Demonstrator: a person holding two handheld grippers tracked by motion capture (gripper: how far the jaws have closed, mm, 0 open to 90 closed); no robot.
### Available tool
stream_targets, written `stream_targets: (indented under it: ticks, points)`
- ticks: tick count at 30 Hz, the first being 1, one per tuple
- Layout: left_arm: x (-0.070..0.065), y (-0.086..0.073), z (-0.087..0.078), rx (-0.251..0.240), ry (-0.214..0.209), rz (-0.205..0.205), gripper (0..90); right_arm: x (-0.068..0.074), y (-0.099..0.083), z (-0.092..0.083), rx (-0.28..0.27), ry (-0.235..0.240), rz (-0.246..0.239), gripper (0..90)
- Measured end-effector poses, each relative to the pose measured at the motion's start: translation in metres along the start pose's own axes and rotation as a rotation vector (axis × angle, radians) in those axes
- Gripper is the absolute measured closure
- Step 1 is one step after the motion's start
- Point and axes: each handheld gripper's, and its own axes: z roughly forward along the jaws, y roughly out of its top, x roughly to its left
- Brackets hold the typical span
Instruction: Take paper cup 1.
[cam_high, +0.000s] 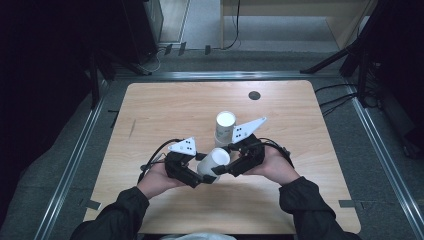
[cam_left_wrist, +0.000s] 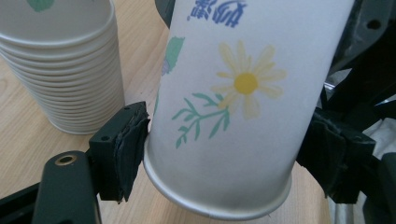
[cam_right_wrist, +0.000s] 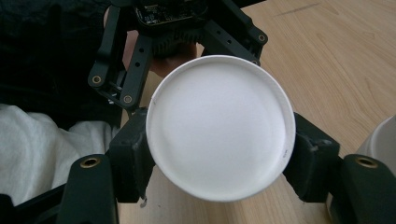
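A single paper cup (cam_high: 216, 160) with a daisy print (cam_left_wrist: 243, 93) lies tilted above the wooden table (cam_high: 300, 125), held between both grippers. My left gripper (cam_high: 202, 175) (cam_left_wrist: 226, 149) comes in from the left, and its pads (cam_left_wrist: 133, 140) press on the cup's wall near its end. My right gripper (cam_high: 226, 167) (cam_right_wrist: 222, 158) comes in from the right and is shut on the same cup (cam_right_wrist: 219, 126), whose round white end faces its camera. A stack of matching cups (cam_high: 225, 127) (cam_left_wrist: 60, 70) stands upright just beyond the hands.
A small black round hole (cam_high: 254, 95) sits near the table's far edge. The stack's edge (cam_right_wrist: 380, 140) shows close beside my right jaw. A metal frame (cam_high: 75, 165) borders the table. White cloth (cam_right_wrist: 42, 149) lies at the person's side.
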Motion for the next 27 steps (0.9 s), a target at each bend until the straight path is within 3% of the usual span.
stream_targets:
  ticks: [10, 13, 17, 19, 22, 25, 27]
  points:
    - [0.0, 0.002, -0.002, 0.025, 0.004, 0.018, 24.0, 0.0, -0.001, 0.001, 0.005, 0.005, 0.002, 30.4]
    - [0.001, 0.003, -0.009, 0.018, 0.013, 0.017, 24.0, 0.003, -0.001, 0.001, 0.004, -0.061, -0.013, 18.1]
    - [0.005, 0.005, -0.018, 0.041, 0.033, 0.032, 24.0, 0.004, -0.006, -0.003, -0.01, -0.075, -0.006, 17.0]
    - [0.008, 0.008, -0.021, 0.074, 0.034, 0.041, 24.0, 0.006, -0.011, -0.005, 0.001, -0.096, -0.011, 17.7]
    - [0.01, 0.011, -0.02, 0.148, 0.046, 0.077, 24.0, 0.009, -0.021, -0.009, 0.003, -0.136, -0.058, 20.7]
    - [0.012, 0.012, -0.016, 0.218, 0.05, 0.117, 24.1, 0.009, -0.029, -0.013, -0.009, -0.148, -0.056, 22.0]
    - [0.013, 0.012, -0.012, 0.249, 0.045, 0.123, 24.1, 0.008, -0.033, -0.013, 0.001, -0.162, -0.043, 22.3]
